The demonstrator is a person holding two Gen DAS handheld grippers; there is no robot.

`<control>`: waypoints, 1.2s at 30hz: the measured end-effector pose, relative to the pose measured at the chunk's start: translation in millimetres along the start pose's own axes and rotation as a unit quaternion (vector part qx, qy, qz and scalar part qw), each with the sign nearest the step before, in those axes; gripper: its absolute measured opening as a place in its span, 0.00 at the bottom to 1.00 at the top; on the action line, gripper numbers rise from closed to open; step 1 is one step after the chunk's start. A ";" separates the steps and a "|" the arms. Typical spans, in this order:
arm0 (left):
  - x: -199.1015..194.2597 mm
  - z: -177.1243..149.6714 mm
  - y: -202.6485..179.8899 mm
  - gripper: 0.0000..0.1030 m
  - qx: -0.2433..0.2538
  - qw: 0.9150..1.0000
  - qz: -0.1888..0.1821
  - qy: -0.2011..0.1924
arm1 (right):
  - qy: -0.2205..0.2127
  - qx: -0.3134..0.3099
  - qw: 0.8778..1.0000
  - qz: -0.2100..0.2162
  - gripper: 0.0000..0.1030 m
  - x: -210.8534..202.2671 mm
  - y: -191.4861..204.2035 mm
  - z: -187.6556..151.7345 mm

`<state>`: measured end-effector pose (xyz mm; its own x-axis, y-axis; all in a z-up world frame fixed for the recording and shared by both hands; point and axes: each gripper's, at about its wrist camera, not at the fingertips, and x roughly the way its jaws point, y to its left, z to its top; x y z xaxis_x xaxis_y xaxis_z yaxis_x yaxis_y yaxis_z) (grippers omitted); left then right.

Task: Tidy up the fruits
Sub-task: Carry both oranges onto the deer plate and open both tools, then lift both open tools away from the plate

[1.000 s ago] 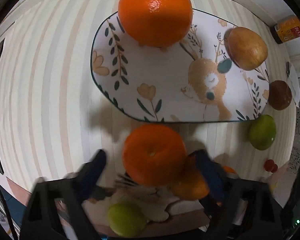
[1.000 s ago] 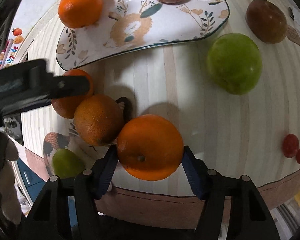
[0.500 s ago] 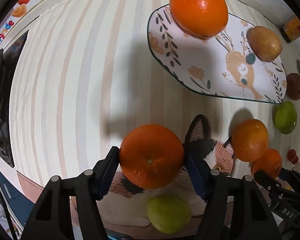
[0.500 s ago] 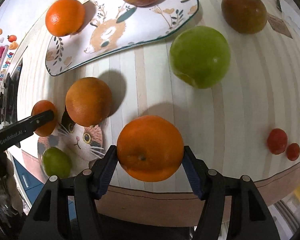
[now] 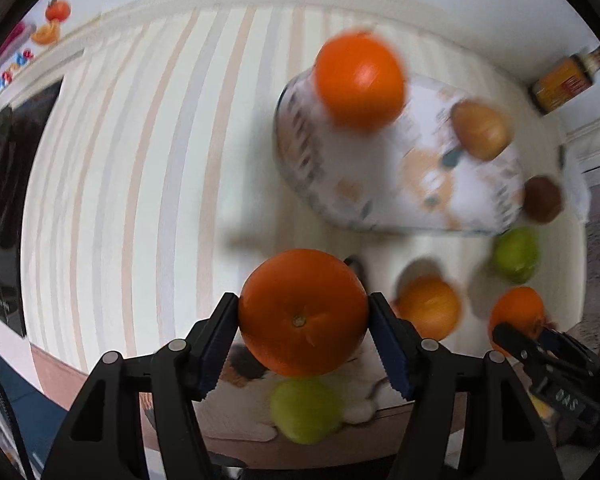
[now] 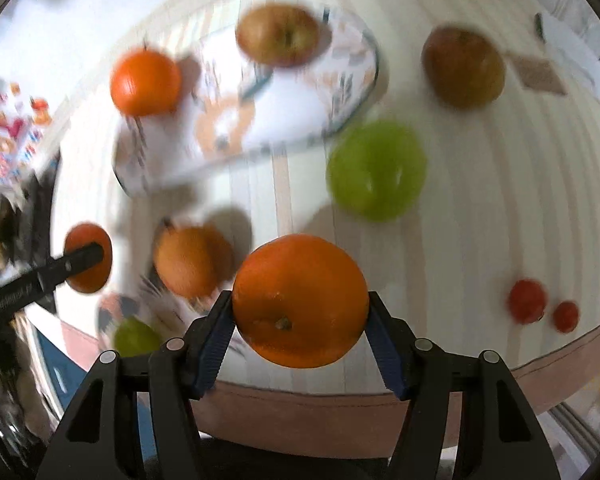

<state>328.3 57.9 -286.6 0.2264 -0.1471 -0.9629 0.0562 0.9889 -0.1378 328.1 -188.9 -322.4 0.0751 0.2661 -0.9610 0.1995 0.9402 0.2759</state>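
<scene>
My left gripper [image 5: 303,320] is shut on an orange [image 5: 302,312] and holds it above the table near the front edge. My right gripper [image 6: 300,308] is shut on another orange [image 6: 300,300], also lifted. A patterned oval plate [image 5: 412,184] lies further back and holds an orange [image 5: 360,80] and a reddish apple [image 5: 482,132]. The plate [image 6: 300,120] with the apple [image 6: 278,34] also shows in the right wrist view. A third loose orange [image 5: 430,306] lies on the table between the grippers.
A green apple [image 6: 376,170], a dark red apple [image 6: 462,66] and two small red fruits [image 6: 526,300] lie on the striped table. A cat-shaped mat [image 5: 236,412] at the front edge holds a small green fruit [image 5: 306,410]. A yellow jar [image 5: 564,84] stands at the back right.
Both grippers have lifted their oranges and tilted up, so the view is blurred. The left gripper closed on its orange one second ago and swung left, then back towards the plate.
</scene>
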 end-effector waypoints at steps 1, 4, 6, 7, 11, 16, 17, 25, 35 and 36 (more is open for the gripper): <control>-8.4 6.0 -4.8 0.61 0.005 1.000 -0.005 -0.010 | -0.008 0.004 1.000 0.006 0.64 -6.2 0.1 6.3; -18.8 33.6 -17.7 0.61 0.017 0.999 -0.010 -0.029 | -0.030 0.004 0.999 0.014 0.64 -19.5 7.7 37.4; -15.7 52.4 -22.6 0.61 0.026 0.999 0.003 -0.032 | -0.040 -0.004 0.999 0.008 0.64 -21.2 11.4 61.6; -14.4 59.7 -22.4 0.61 0.028 0.999 0.008 -0.030 | -0.043 -0.009 0.999 0.000 0.64 -18.6 14.4 73.9; 9.2 91.0 -29.6 0.61 0.040 0.999 0.031 -0.012 | -0.024 -0.020 0.999 -0.019 0.64 3.2 19.5 107.0; 41.2 103.7 -38.0 0.61 0.053 0.997 0.045 0.025 | 0.003 -0.026 0.999 -0.033 0.64 26.6 17.5 119.0; 45.4 103.6 -38.1 0.61 0.054 0.997 0.043 0.029 | 0.006 -0.028 0.999 -0.039 0.64 30.7 17.5 120.8; 59.4 103.4 -38.3 0.62 0.060 0.993 0.067 0.071 | 0.018 -0.031 0.999 -0.036 0.65 37.7 17.1 127.1; 14.8 113.3 -36.1 0.74 0.038 0.995 0.073 0.060 | 0.018 -0.015 0.999 -0.026 0.89 18.7 18.2 133.5; 8.2 114.2 -35.3 0.82 0.036 0.995 0.071 0.055 | 0.016 -0.019 0.999 -0.036 0.89 14.6 18.9 132.4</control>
<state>439.2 19.2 -263.1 0.1292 0.0023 -0.9916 0.1015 0.9947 0.0156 462.3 -195.4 -328.9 0.0308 0.2035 -0.9786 0.1660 0.9644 0.2058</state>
